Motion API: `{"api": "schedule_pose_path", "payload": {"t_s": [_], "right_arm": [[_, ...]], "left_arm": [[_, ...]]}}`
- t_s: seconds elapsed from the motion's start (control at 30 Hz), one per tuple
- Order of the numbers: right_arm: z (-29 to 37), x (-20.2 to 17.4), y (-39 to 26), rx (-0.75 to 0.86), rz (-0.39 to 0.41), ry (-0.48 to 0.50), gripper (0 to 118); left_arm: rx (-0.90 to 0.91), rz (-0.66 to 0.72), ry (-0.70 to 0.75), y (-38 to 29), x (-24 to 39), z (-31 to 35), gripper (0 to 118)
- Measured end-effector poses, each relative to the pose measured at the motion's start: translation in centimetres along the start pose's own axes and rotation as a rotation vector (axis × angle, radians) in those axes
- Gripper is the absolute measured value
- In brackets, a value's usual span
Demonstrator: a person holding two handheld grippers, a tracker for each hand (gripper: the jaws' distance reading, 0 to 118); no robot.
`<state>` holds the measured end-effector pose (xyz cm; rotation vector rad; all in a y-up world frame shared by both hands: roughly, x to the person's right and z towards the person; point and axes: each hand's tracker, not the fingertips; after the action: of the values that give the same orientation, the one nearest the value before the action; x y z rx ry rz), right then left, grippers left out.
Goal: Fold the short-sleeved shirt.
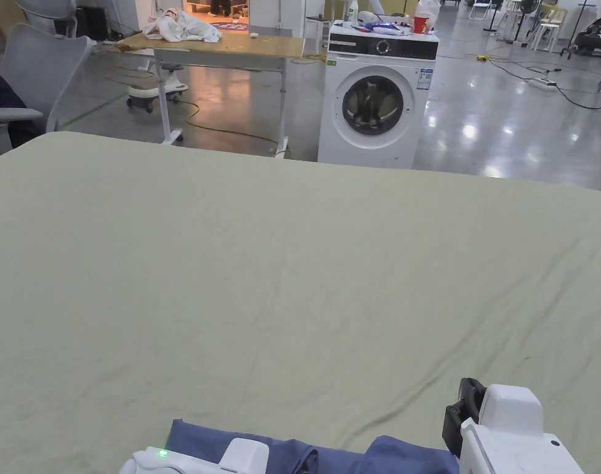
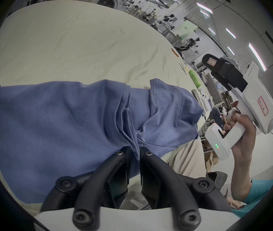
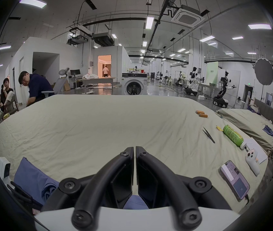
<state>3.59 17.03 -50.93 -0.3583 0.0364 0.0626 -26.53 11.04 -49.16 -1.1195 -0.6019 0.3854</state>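
- The blue shirt (image 2: 62, 128) lies bunched at the near edge of the surface (image 1: 293, 259), which is covered with a pale green sheet; most of the surface beyond it is bare.
- In the left gripper view, the left hand-held gripper (image 2: 134, 151) has its jaws drawn narrow, with a gathered pleat of the shirt pinched between the tips.
- The fabric fans out from that pinch, flat to the left and rumpled with a raised fold to the right.
- The right hand-held gripper (image 3: 135, 149) has its jaws nearly together with a thin slit between them and nothing between the tips; a bit of blue cloth shows below its base.
- In the left gripper view a hand (image 2: 239, 134) holds the right hand-held gripper raised beside the shirt, apart from it.
- Along the right side of the surface lie a green bottle (image 3: 233, 137), tweezers (image 3: 208, 134), a phone (image 3: 234, 181) and a white controller (image 3: 252, 163).
- A washing machine (image 1: 374, 102) stands on the floor beyond the surface.
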Motion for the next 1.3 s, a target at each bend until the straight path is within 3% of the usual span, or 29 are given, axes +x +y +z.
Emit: {"api": "schedule_pose_path", "payload": {"t_s": [0.17, 0.37, 0.5, 0.63, 0.83, 0.9, 1.0, 1.07, 1.1, 1.2, 1.27, 1.3], "right_arm": [[0.0, 0.0, 0.0, 0.001, -0.006, 0.000, 2], [0.0, 0.1, 0.3, 0.006, -0.009, 0.004, 2], [0.0, -0.1, 0.4, 0.011, -0.004, 0.013, 2], [-0.1, -0.4, 0.4, 0.015, -0.003, 0.024, 2], [-0.2, -1.0, 0.3, 0.026, -0.017, 0.046, 2], [-0.1, -1.3, 0.4, 0.030, -0.012, 0.048, 2], [0.0, -1.4, 0.6, 0.037, -0.015, 0.055, 2], [0.1, -1.4, 0.7, 0.039, -0.015, 0.057, 2], [0.1, -1.4, 0.8, 0.040, -0.018, 0.060, 2], [0.1, -1.4, 0.8, 0.049, -0.016, 0.055, 2], [0.2, -1.4, 0.9, 0.059, -0.017, 0.052, 2], [0.3, -1.3, 1.0, 0.063, -0.017, 0.048, 2]], "left_arm": [[0.033, 0.049, -0.022, 0.0, -1.1, 0.4, 13], [0.171, 0.100, -0.023, 0.9, -4.2, 6.5, 18], [0.246, 0.165, 0.058, 1.0, -8.4, 11.2, 42], [0.255, 0.230, 0.029, 0.4, -13.0, 13.3, 80], [0.169, 0.347, -0.103, -1.3, -18.7, 10.8, 84], [0.263, 0.346, -0.252, -1.9, -19.7, 10.7, 84], [0.267, 0.425, -0.355, -1.8, -21.1, 9.2, 82], [0.285, 0.391, -0.405, -1.9, -19.9, 8.3, 77], [0.279, 0.370, -0.402, -1.8, -19.0, 7.9, 70], [0.221, 0.299, -0.311, -0.6, -19.5, 7.2, 15], [0.219, 0.267, -0.239, -0.4, -19.3, 7.1, 9], [0.228, 0.284, -0.270, -0.5, -19.2, 7.4, 9]]}}
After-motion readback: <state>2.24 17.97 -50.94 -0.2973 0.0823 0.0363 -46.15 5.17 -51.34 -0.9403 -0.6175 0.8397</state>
